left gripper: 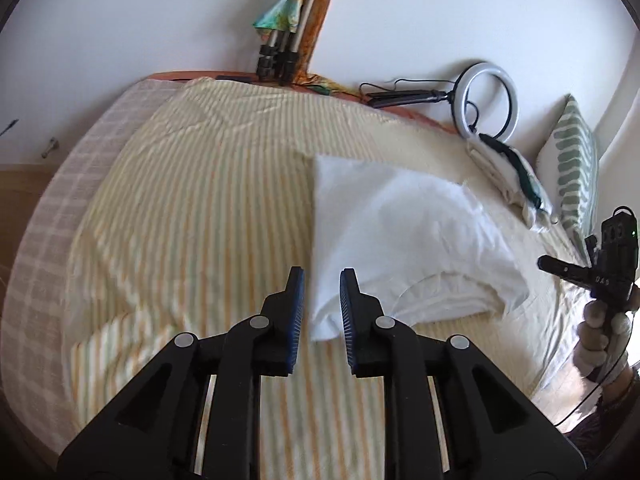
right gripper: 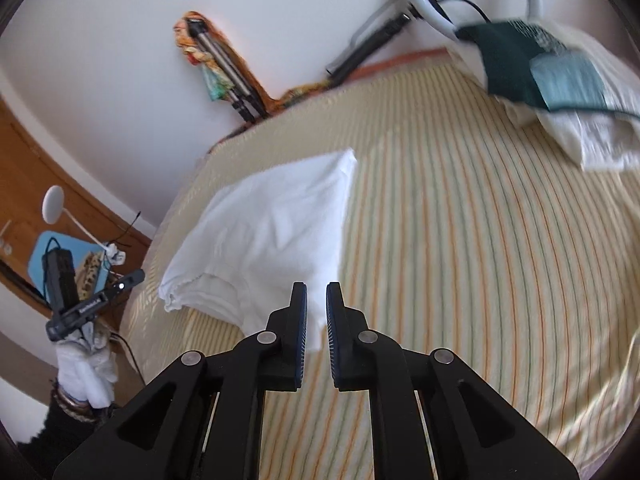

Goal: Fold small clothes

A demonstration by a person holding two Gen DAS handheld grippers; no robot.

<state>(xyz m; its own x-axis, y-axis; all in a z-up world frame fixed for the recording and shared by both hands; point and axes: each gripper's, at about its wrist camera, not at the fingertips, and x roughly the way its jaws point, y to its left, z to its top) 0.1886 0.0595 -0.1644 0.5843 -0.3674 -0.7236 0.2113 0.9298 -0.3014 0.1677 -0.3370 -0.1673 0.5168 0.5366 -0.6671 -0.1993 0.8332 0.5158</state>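
A folded white garment [left gripper: 400,232] [right gripper: 272,224] lies flat on the striped bed sheet [left gripper: 200,200] [right gripper: 460,240]. My left gripper [left gripper: 322,276] hovers over its near left corner with the jaws a little apart; the cloth shows through the gap and neither pad touches it. My right gripper [right gripper: 317,292] stands over the near right corner, jaws narrowly apart, with nothing pinched. Each gripper also shows in the other's view, held by a gloved hand: the right gripper [left gripper: 546,263] at the right edge, the left gripper [right gripper: 136,277] at the left.
A pile of folded clothes [left gripper: 508,168] [right gripper: 560,80] with a dark green piece on top sits at the far right of the bed, beside a green-patterned pillow [left gripper: 576,160]. A ring light [left gripper: 490,100] and a tripod [left gripper: 280,40] lean against the wall. The bed's left edge [left gripper: 48,240] drops off.
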